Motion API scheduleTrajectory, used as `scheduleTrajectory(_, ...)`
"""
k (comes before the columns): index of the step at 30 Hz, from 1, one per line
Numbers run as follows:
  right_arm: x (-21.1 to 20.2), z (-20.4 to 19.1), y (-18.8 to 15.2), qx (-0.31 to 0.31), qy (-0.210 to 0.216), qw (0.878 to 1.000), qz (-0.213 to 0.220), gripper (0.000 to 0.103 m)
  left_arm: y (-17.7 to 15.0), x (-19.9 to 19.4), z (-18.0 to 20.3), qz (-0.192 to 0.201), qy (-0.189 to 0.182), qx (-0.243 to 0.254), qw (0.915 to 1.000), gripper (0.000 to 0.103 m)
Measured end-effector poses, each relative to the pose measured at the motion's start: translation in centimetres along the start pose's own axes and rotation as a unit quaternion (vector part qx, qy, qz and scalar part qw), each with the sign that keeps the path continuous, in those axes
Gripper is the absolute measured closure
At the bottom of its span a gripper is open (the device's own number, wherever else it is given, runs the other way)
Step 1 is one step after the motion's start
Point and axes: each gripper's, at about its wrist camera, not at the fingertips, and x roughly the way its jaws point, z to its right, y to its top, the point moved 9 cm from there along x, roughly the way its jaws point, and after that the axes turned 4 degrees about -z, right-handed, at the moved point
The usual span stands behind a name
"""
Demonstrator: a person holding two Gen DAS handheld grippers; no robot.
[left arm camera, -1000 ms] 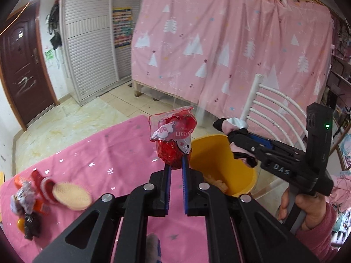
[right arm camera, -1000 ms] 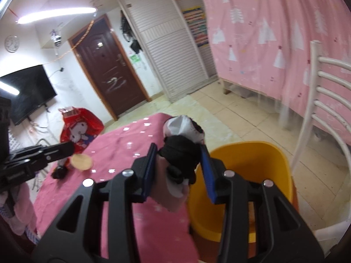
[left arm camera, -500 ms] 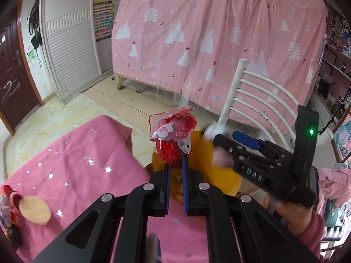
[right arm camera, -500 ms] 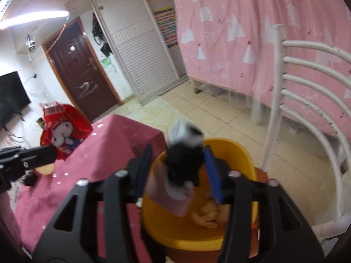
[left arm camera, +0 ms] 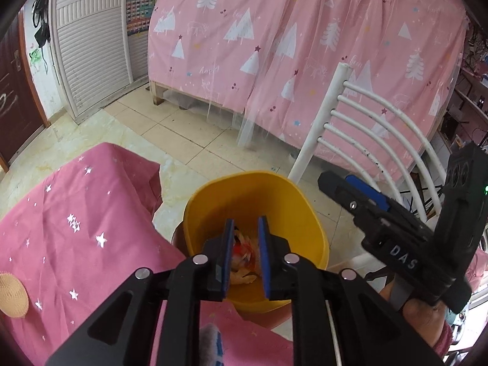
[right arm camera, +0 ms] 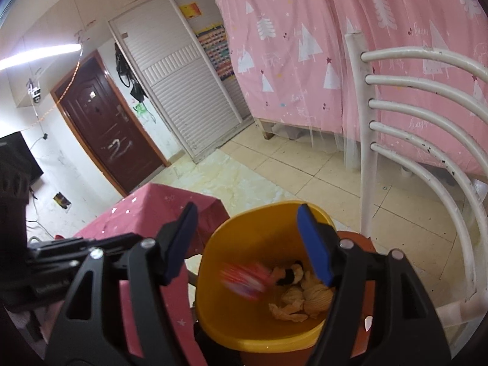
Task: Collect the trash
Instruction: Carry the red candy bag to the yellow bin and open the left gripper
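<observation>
A yellow bin [left arm camera: 274,183] stands beside the table, and both grippers hang over it. My left gripper [left arm camera: 245,222] has its jaws opening, a narrow gap with nothing between them. A red wrapper [right arm camera: 244,280] shows blurred inside the bin [right arm camera: 231,222]. My right gripper [right arm camera: 247,210] is wide and still opening, holding nothing. Below it in the bin lie a black-and-white scrap [right arm camera: 292,274] and crumpled tan paper [right arm camera: 305,302]. In the left wrist view the right gripper [left arm camera: 335,183] sits at the bin's right, held by a hand [left arm camera: 427,320].
A table under a pink starred cloth [left arm camera: 76,213] lies left of the bin, with a round tan disc [left arm camera: 12,296] near its left edge. A white chair [right arm camera: 396,106] stands close behind the bin on the right. Beyond is tiled floor and a pink curtain [left arm camera: 274,45].
My left gripper moved from the table over the bin and let go of the red wrapper. My right gripper spread wider and the black-and-white scrap dropped into the bin.
</observation>
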Motion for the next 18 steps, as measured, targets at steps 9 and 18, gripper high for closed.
scheduleTrajectory(9,-0.1,-3.4,-0.6,-0.035,0.016,0.999,-0.003,0.038,-0.3,-3.5,-2.3,0.024,0.002,-0.025,0.9994,0.076)
scheduleTrajectory(18,1.0,-8.8,-2.2,-0.072,0.044,0.996,-0.028,0.038,-0.8,-9.5,-6.0,0.068,0.025,-0.037,0.9967,0.058)
